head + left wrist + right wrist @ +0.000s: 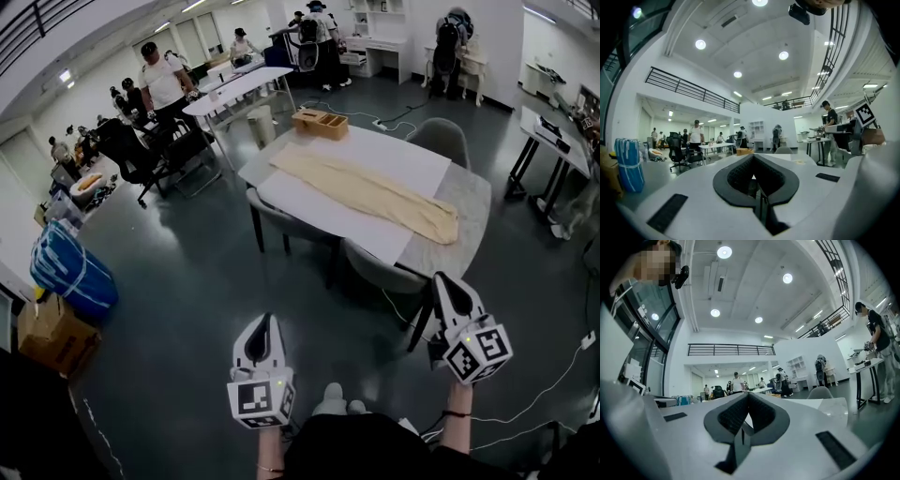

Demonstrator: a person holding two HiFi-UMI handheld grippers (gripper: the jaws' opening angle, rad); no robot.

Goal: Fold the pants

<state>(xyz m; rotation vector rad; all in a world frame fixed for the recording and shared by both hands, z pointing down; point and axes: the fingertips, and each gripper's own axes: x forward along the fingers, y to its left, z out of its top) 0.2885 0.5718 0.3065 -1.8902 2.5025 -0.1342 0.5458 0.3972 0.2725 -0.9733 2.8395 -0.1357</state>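
**Right now: both grippers closed on nothing, pants laid out on the table ahead**

You hold both grippers low in front of you, over the dark floor and well short of the table (469, 202). The jaws of your left gripper (266, 322) are pressed together at the tips with nothing between them. The jaws of your right gripper (443, 280) are likewise fully together and hold nothing. Both point roughly level toward the table.

The pants (366, 192) are beige. They lie flat and stretched out lengthwise across a white sheet (398, 150) that covers most of the tabletop, with one end near the wooden box (320, 123) at the far corner. Neither gripper touches them. A grey chair (375, 270) is tucked in at the table's near side, between you and the pants.
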